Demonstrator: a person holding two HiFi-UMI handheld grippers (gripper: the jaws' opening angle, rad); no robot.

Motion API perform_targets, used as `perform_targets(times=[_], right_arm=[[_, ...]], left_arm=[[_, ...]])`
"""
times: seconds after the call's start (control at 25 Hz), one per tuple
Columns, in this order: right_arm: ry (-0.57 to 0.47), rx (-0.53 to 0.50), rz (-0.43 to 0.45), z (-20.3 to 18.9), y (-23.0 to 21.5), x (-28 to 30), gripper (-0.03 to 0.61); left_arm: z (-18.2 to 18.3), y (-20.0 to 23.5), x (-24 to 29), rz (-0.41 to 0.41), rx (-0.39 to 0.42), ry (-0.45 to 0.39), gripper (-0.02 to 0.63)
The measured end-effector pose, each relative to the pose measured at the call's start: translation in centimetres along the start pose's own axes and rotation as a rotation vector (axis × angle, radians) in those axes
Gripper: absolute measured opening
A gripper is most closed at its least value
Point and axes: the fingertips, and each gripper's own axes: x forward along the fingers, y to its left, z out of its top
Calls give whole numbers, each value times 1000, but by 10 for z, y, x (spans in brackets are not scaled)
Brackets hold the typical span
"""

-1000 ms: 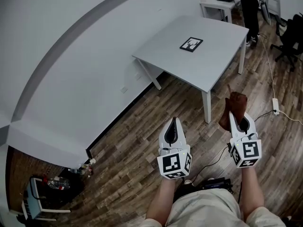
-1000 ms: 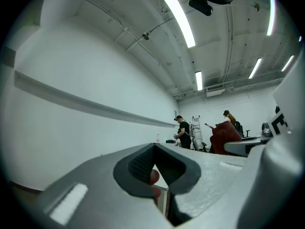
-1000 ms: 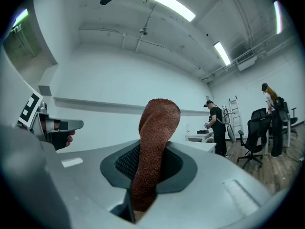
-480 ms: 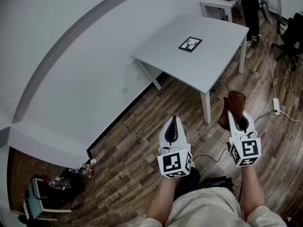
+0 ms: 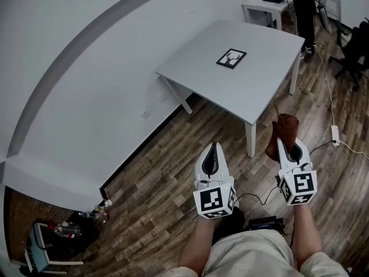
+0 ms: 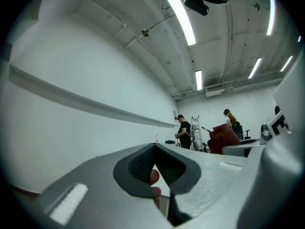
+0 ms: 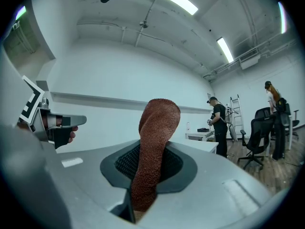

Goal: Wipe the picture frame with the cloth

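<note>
A black picture frame [image 5: 231, 58] with a white deer print lies flat on the grey table [image 5: 259, 79], far ahead of both grippers. My right gripper [image 5: 283, 140] is shut on a brown-red cloth [image 5: 283, 133], which sticks up past the jaws; the same cloth [image 7: 155, 147] fills the right gripper view. My left gripper [image 5: 212, 149] hangs beside it over the wooden floor, jaws shut with nothing between them. Both are held at waist height, short of the table's near corner. In the left gripper view the cloth [image 6: 223, 136] shows at the right.
A white wall runs along the left. A small white side table [image 5: 265, 6] with a black object stands at the back, with a person [image 5: 302, 7] beside it and an office chair [image 5: 354, 48] further right. A power strip [image 5: 334, 133] and cables lie on the floor.
The view has shifted slightly forward toward the table; the table and frame sit a little lower and nearer. Both grippers keep their pose, the cloth still held.
</note>
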Motion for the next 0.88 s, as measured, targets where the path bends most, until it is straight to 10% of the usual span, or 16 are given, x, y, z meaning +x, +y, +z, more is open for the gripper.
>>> perform_targets(times=[0.88], right_arm=[[61,-56,-98,6,39,237,95]], left_arm=[[-28,156,201,-82,-77,6,0]])
